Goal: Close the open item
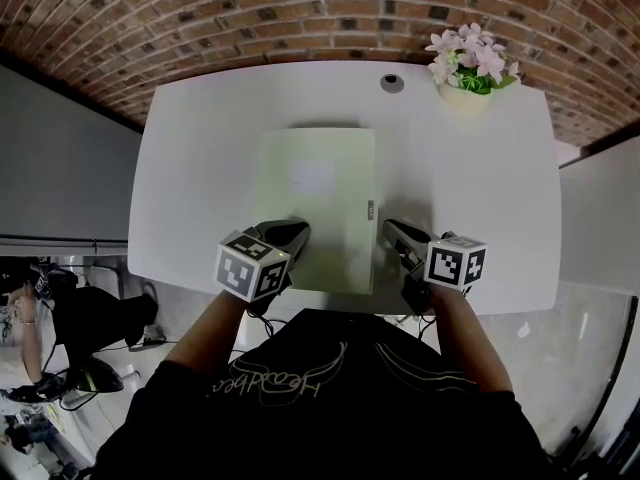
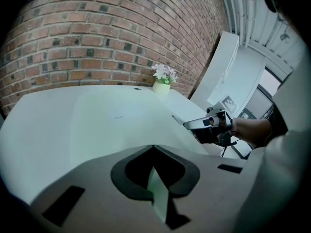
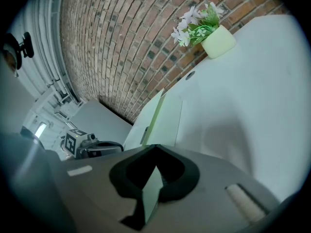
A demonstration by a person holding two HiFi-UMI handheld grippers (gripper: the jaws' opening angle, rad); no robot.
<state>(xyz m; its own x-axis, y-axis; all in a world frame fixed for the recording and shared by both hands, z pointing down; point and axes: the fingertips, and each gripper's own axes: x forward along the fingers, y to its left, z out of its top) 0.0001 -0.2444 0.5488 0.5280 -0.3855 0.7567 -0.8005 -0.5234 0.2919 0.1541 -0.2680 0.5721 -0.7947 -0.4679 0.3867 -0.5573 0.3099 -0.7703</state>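
Observation:
A pale green notebook (image 1: pixel 318 203) lies flat with its cover down on the white table (image 1: pixel 480 188), its spine edge toward the right. In the right gripper view the notebook (image 3: pixel 167 120) shows a lime-green edge. My left gripper (image 1: pixel 298 230) hovers over the notebook's front left corner, jaws together and empty. My right gripper (image 1: pixel 390 228) sits just right of the front right corner, also shut and empty. The left gripper view has the notebook (image 2: pixel 121 115) spreading ahead of my left gripper (image 2: pixel 153 147), with the right gripper (image 2: pixel 187 125) at the side.
A small pot of pink flowers (image 1: pixel 468 68) stands at the table's back right corner, beside a round cable hole (image 1: pixel 392 83). A brick wall (image 1: pixel 300 8) runs behind the table. A grey partition (image 1: pixel 60 158) stands to the left.

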